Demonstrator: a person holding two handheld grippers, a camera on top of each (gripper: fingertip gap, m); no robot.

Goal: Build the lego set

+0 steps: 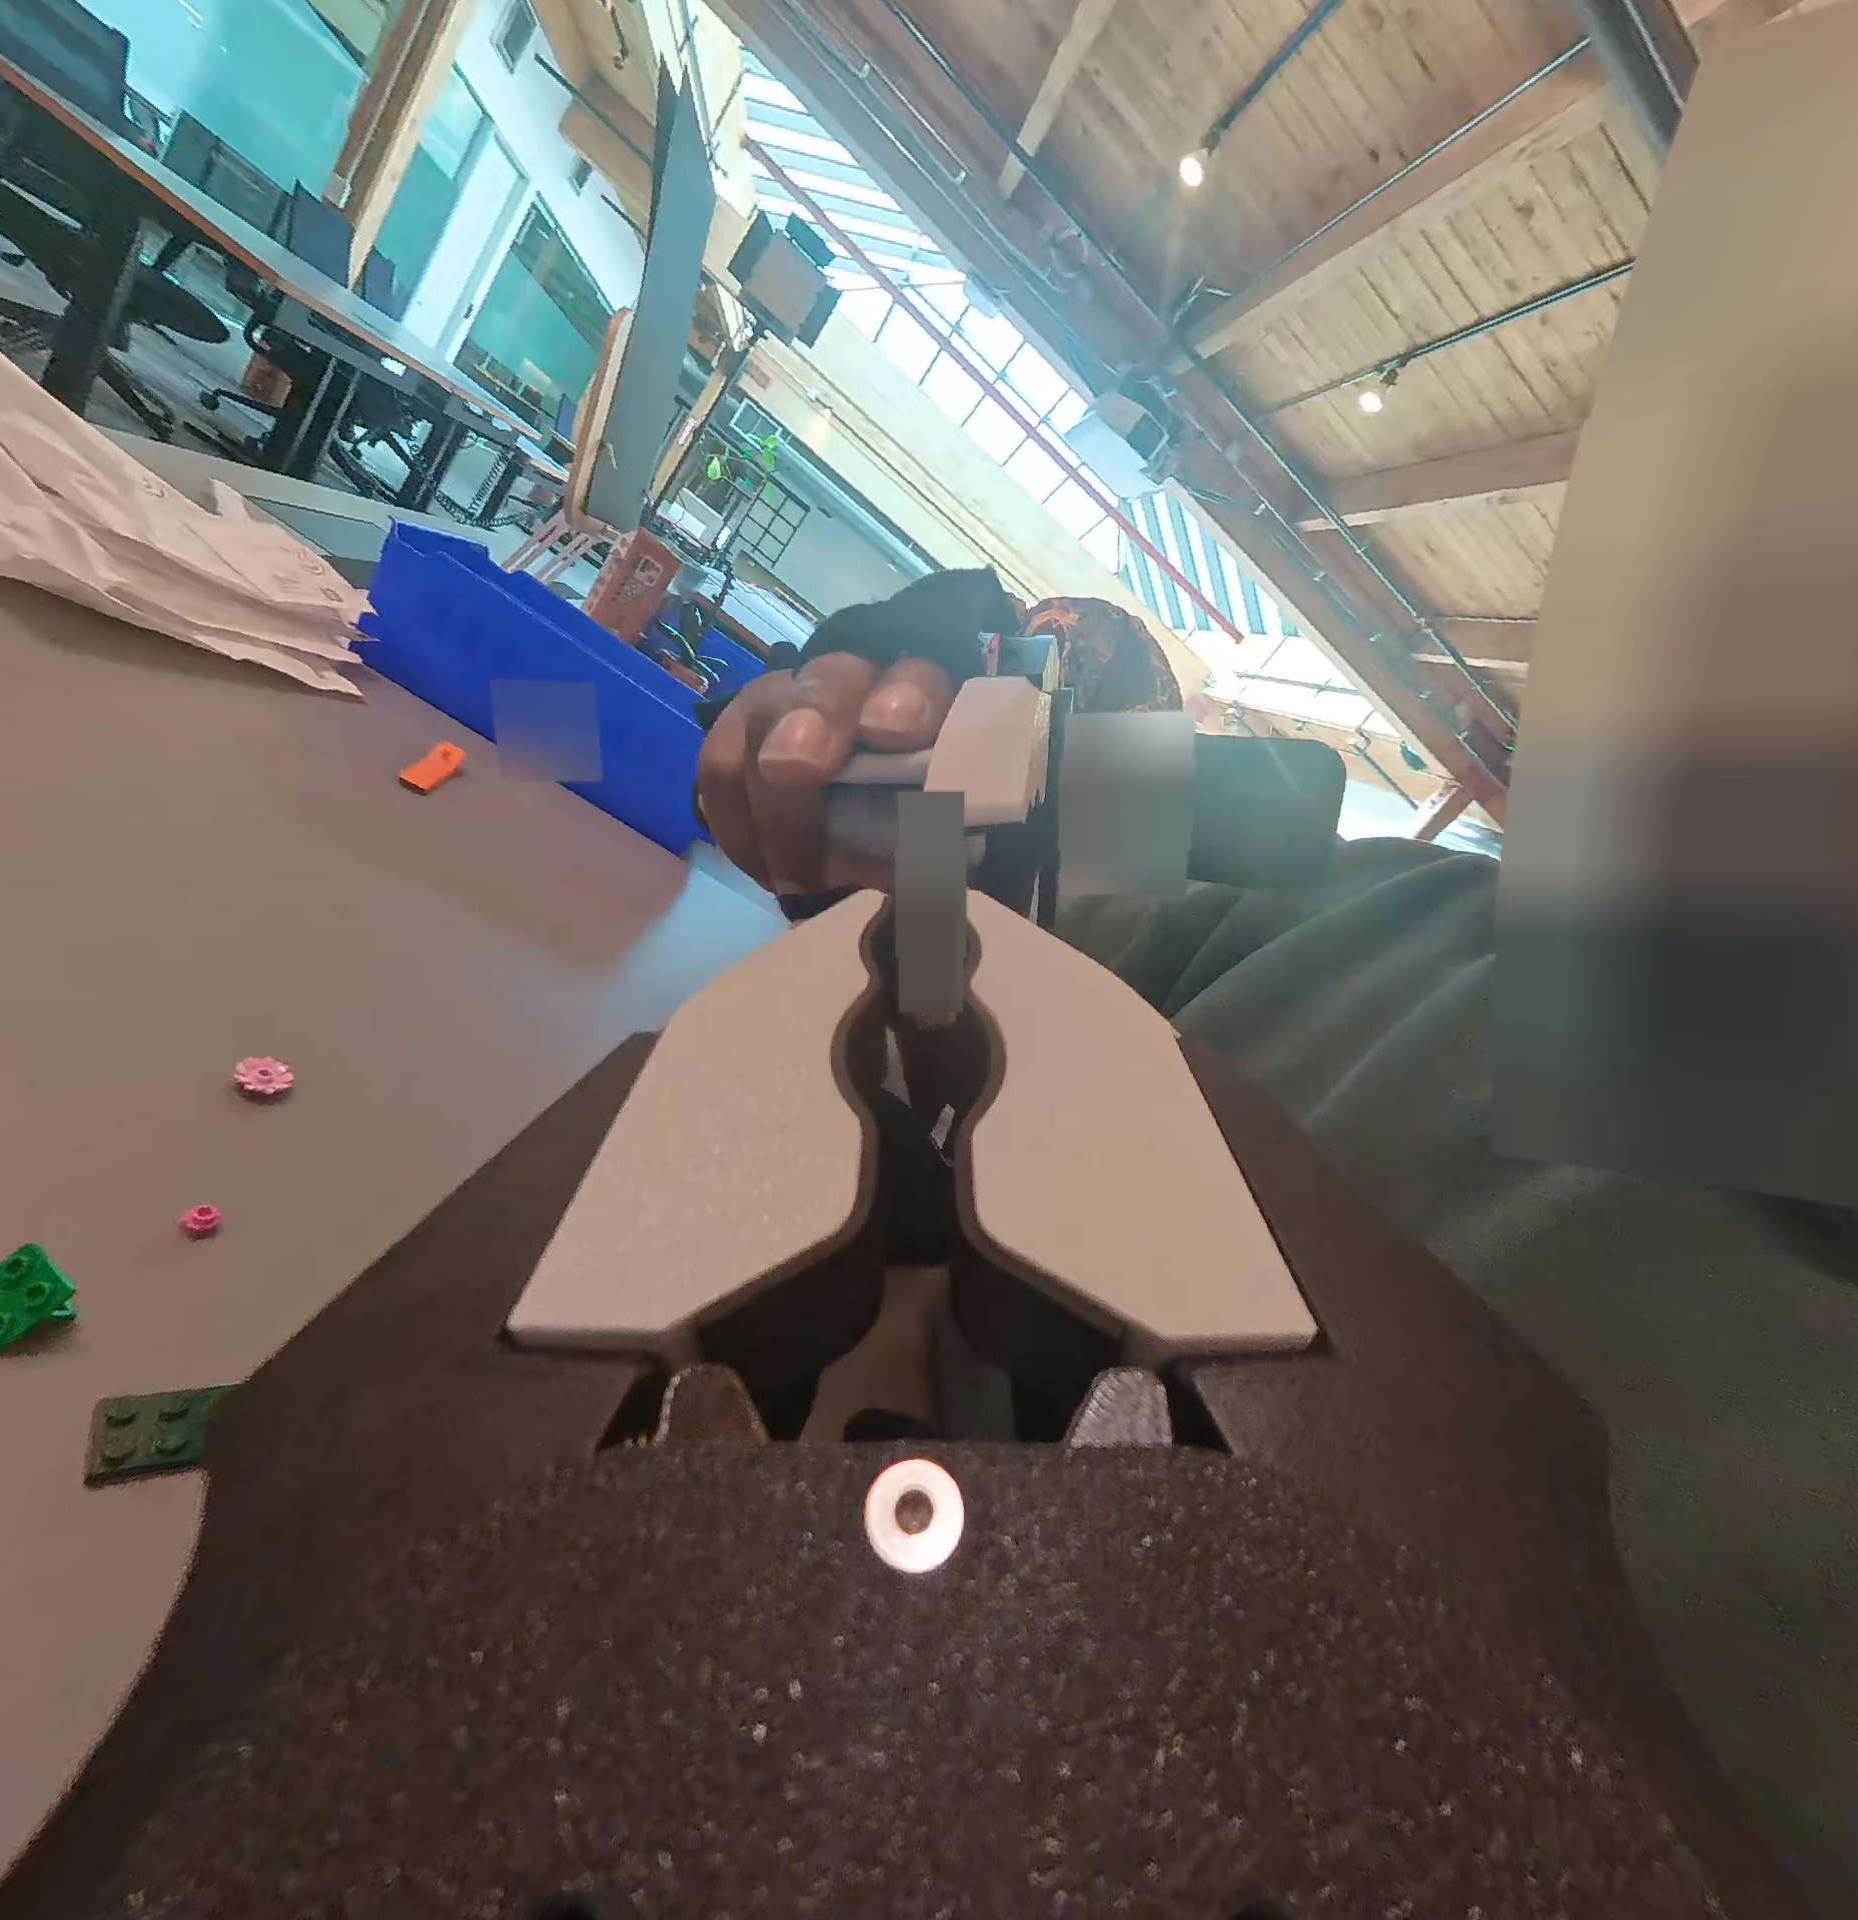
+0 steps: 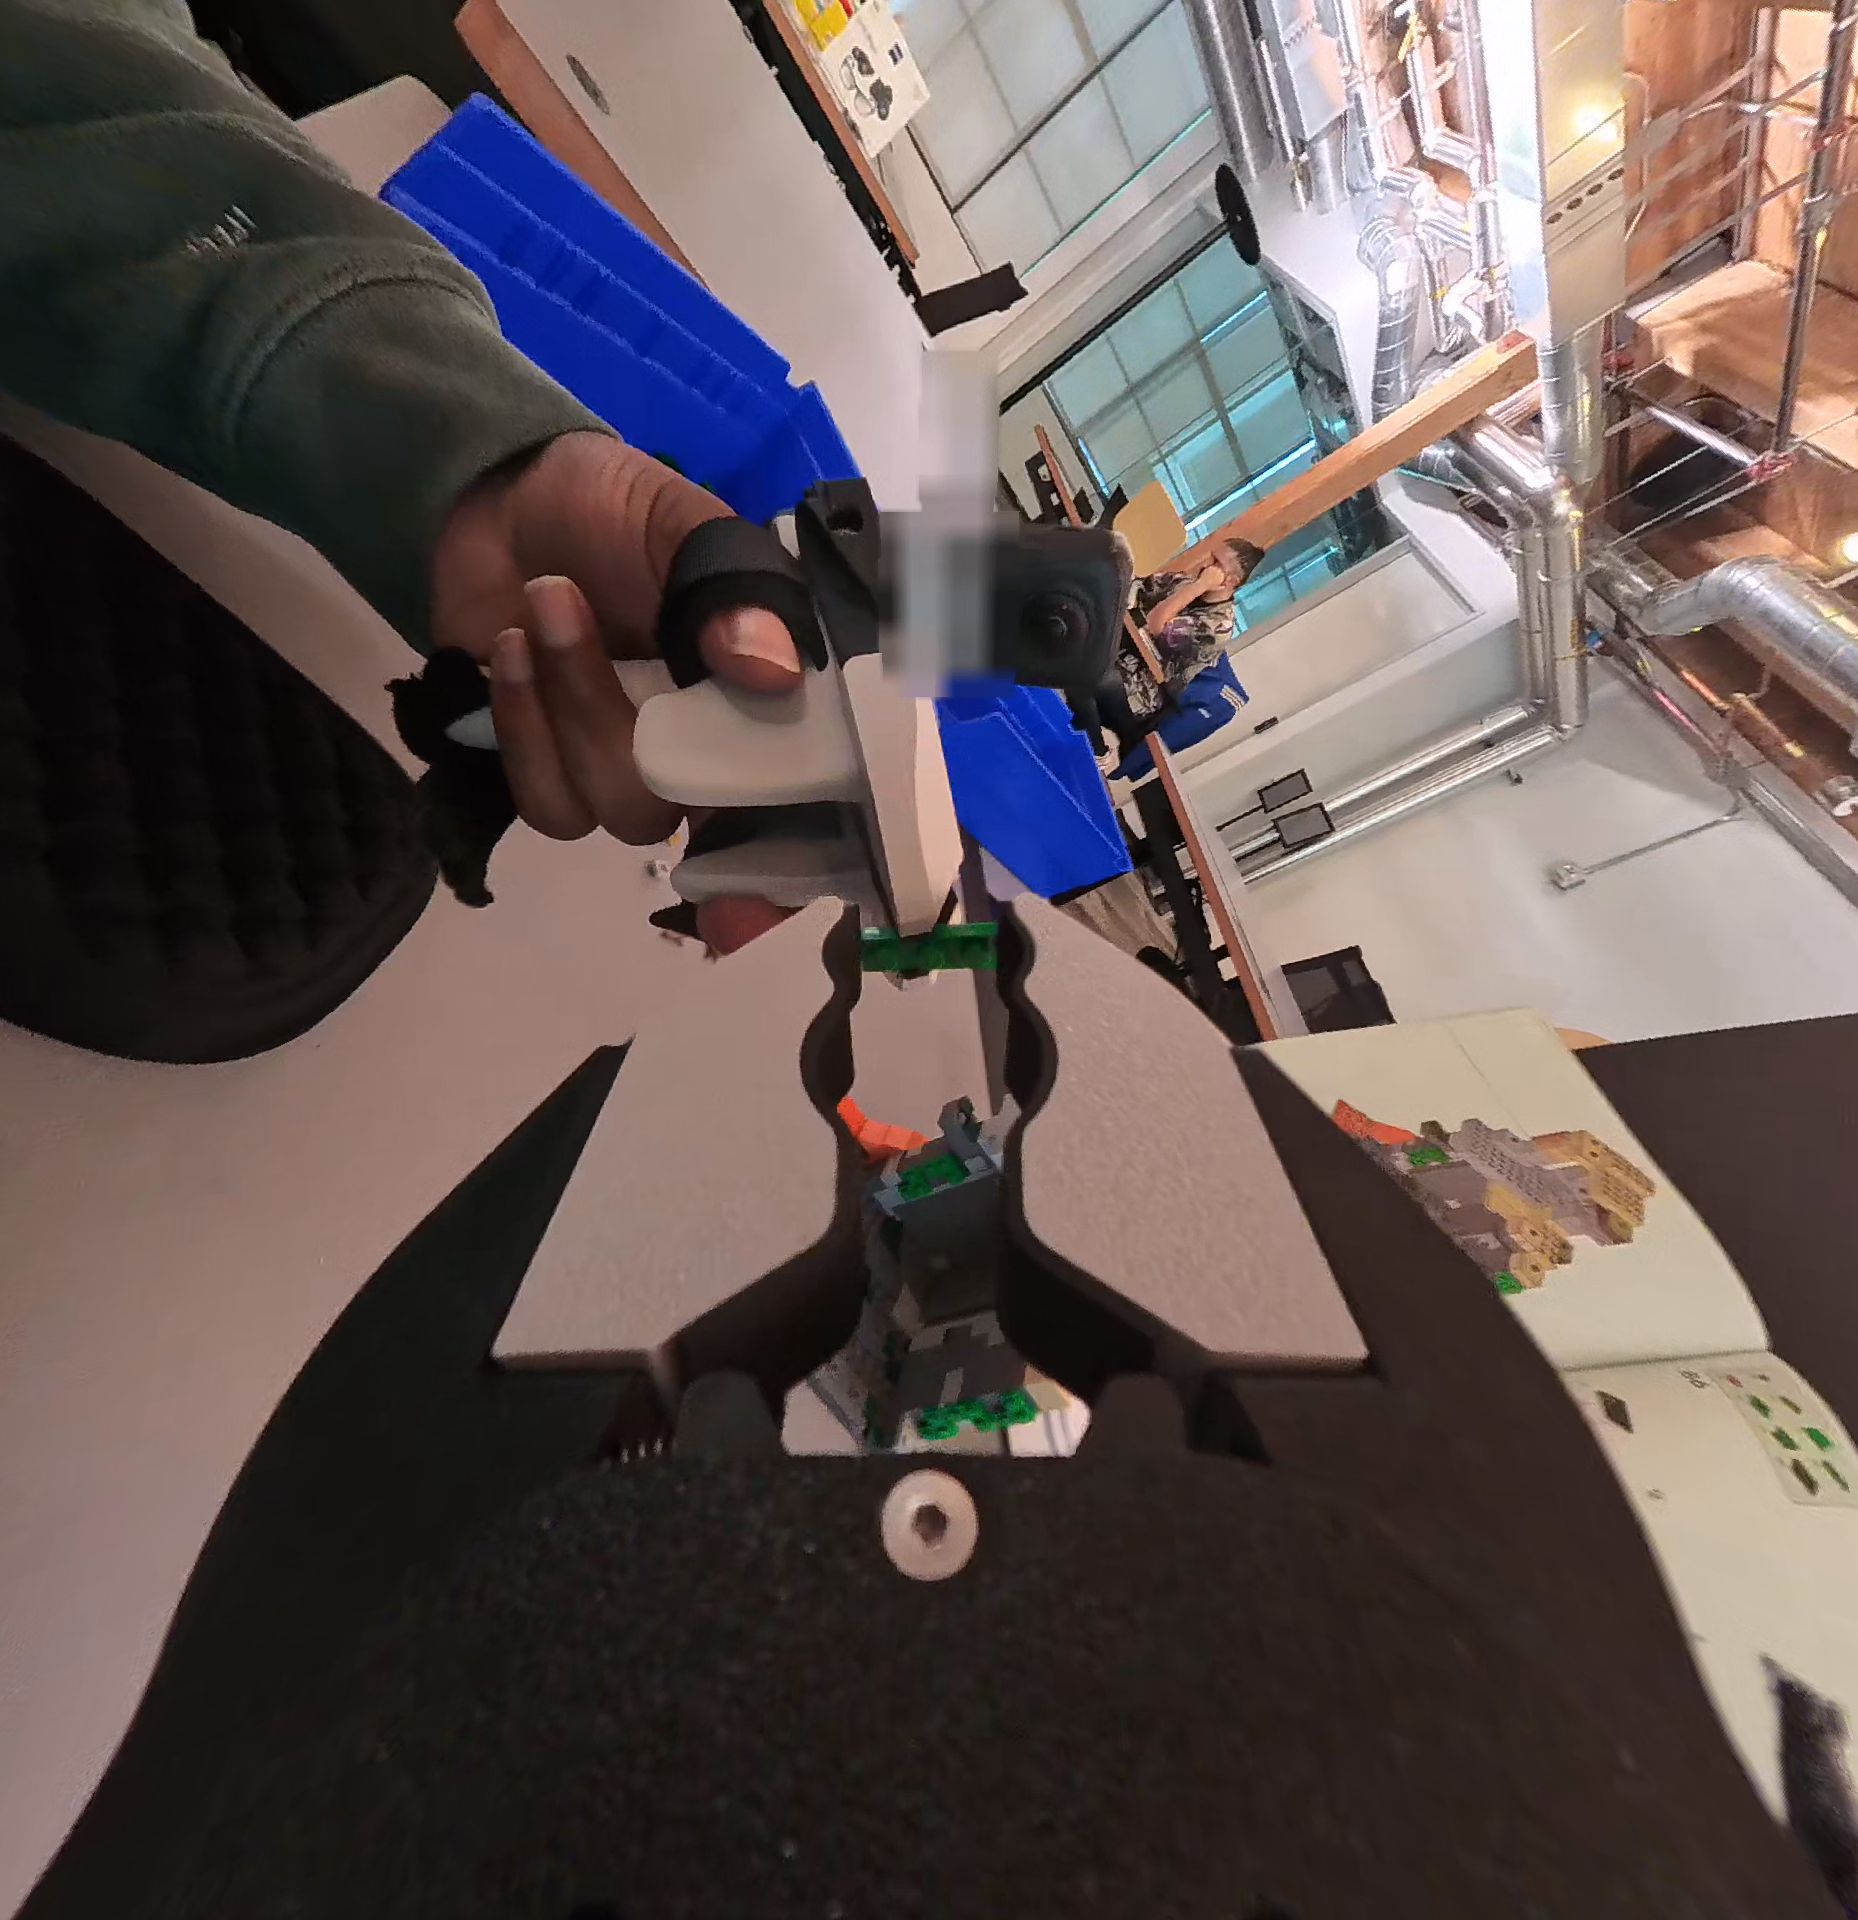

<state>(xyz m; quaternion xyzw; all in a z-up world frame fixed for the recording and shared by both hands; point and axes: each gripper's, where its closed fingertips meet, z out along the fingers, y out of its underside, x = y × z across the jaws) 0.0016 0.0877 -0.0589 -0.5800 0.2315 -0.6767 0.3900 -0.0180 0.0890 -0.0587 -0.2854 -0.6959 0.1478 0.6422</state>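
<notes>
Our left gripper (image 2: 909, 940) pinches a green plate (image 2: 927, 948) above the grey model (image 2: 940, 1247); our right gripper (image 2: 930, 951) clamps that plate too. Handover, we judge; next, one releases, then press it onto the model.

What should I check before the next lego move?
1. Flat green lego plate sits between the right tool's tips: ok.
2. Left tool meets that plate: ok.
3. Which tool really grips the plate: cannot tell.
4. Grey lego model is in sight past the tips: ok.
5. Open paper instruction booklet is in view: ok.
6. Spare pink flower piece lies on the grey table: ok.
</notes>
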